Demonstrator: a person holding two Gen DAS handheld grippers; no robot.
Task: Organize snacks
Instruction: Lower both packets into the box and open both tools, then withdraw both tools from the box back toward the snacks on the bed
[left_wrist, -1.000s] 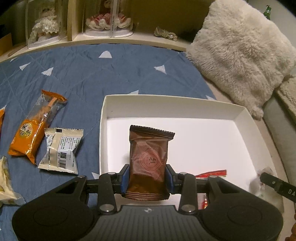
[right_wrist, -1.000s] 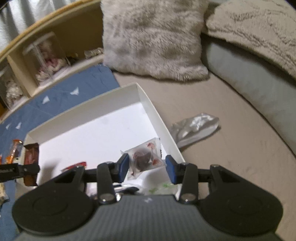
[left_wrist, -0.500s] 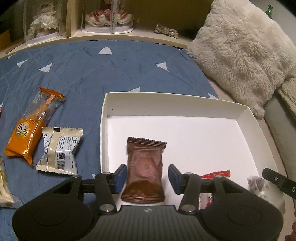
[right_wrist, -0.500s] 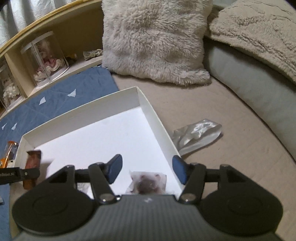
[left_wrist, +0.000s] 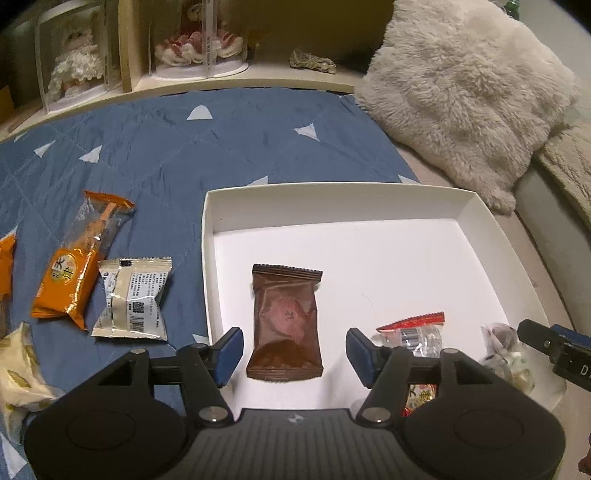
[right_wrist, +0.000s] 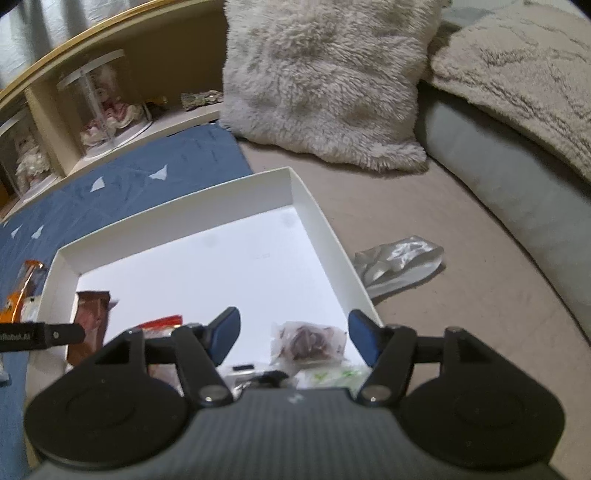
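White card formed the box, the landmark for all that follows. Inside it, near the left wall, the brown packet lay flat. The left gripper stood over the packet's near end, its jaws having just been opening, spread with clear gaps either side of the packet and no contact. At the box's near right corner lay the clear packet; the right gripper stood above it, jaws likewise just opened and apart, nothing pinched. A red packet lay between the two.

Judged progress: three or more snacks were boxed, and both releases looked complete. Outstanding, left of the box on the blue quilt: an orange packet, a silver packet and a pale one at the frame edge. Right of the box lay a crumpled foil bag.

Most of the box floor behind the packets was bare. The walls were low; the left wall stood just beside the left gripper's finger, so a lift before any sideways move seemed advisable.
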